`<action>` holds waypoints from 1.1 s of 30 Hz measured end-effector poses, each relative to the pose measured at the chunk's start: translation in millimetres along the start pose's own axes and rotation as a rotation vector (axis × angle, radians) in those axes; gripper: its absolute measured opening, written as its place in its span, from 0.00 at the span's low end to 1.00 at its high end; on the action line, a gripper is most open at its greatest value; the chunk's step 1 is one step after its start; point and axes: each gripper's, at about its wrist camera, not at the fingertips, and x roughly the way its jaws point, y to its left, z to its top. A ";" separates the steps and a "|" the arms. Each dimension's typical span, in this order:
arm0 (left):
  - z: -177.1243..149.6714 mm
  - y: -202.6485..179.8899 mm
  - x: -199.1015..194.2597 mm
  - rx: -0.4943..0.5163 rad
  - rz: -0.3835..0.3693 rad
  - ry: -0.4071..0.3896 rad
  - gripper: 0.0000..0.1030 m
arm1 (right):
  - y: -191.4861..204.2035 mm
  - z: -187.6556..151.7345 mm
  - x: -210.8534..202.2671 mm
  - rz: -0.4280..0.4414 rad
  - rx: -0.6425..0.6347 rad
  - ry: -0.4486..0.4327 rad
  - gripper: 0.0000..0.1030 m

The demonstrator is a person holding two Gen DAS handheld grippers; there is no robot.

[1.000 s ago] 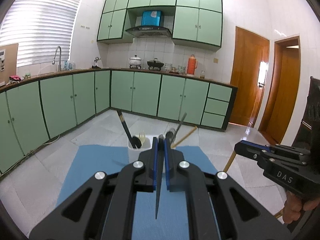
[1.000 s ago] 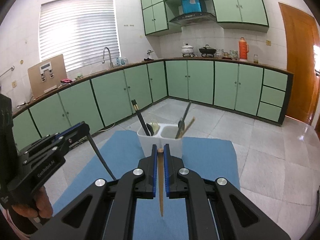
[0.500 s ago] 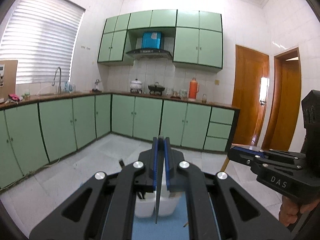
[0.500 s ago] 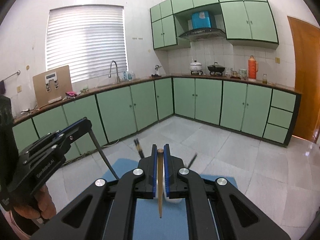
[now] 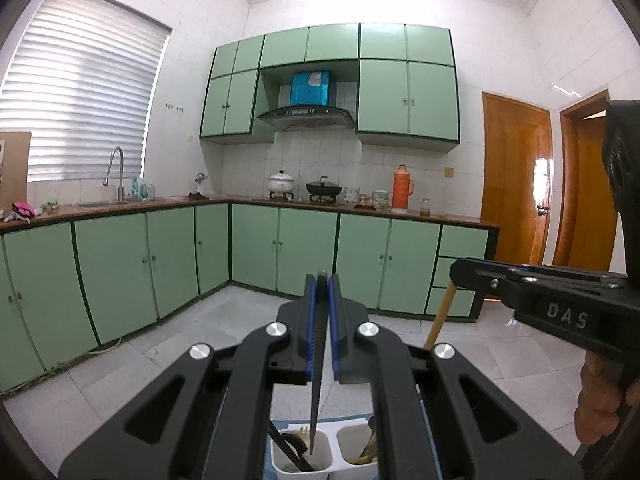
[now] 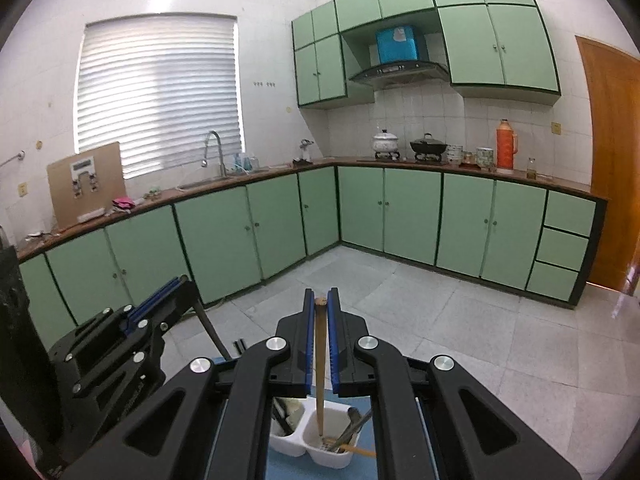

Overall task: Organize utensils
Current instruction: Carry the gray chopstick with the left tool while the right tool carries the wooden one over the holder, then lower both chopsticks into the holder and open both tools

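Both grippers are clenched on utensils and positioned over the white two-compartment holder point(image 5: 324, 454), which stands on a blue mat point(image 6: 280, 465) visible only in slivers beneath it. The left gripper point(image 5: 321, 280) grips a black chopstick point(image 5: 316, 380) between its blue pads, the stick hanging point-down with its tip inside or just above the holder's left compartment, which already contains a dark utensil, a pale fork and another black stick leaning to the left. The right gripper point(image 6: 320, 296) grips a wooden chopstick point(image 6: 319, 368) in the same manner, its lower end reaching into the right compartment point(image 6: 332, 440), where a metal spoon and a wooden stick already lie. Whether either tip touches the compartment floor cannot be told from these views. Each gripper appears in the other's camera: the right one at the right edge of the left view point(image 5: 472, 276), the left one at the left of the right view point(image 6: 176, 292), each showing its stick slanting down toward the holder. Assessment: sorting is well advanced, with dark items assigned to the left compartment and wooden and metal items to the right, and the current pair is aligned accordingly. Outstanding: both sticks remain to be released into their compartments. No further loose utensils are visible on the mat, though most of it is hidden behind the gripper bodies, so completion after this pair cannot be confirmed
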 end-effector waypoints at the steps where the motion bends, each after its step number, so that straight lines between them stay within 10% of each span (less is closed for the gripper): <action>1: -4.6 0.6 6.6 0.000 0.003 0.009 0.05 | -0.4 -4.4 7.1 -0.002 0.005 0.010 0.06; 12: -58.0 16.1 54.2 -0.008 0.026 0.141 0.05 | -8.3 -66.8 72.8 -0.025 0.033 0.140 0.06; 33: -93.7 34.2 68.7 -0.004 0.036 0.250 0.10 | -18.3 -87.8 75.4 -0.073 0.063 0.156 0.07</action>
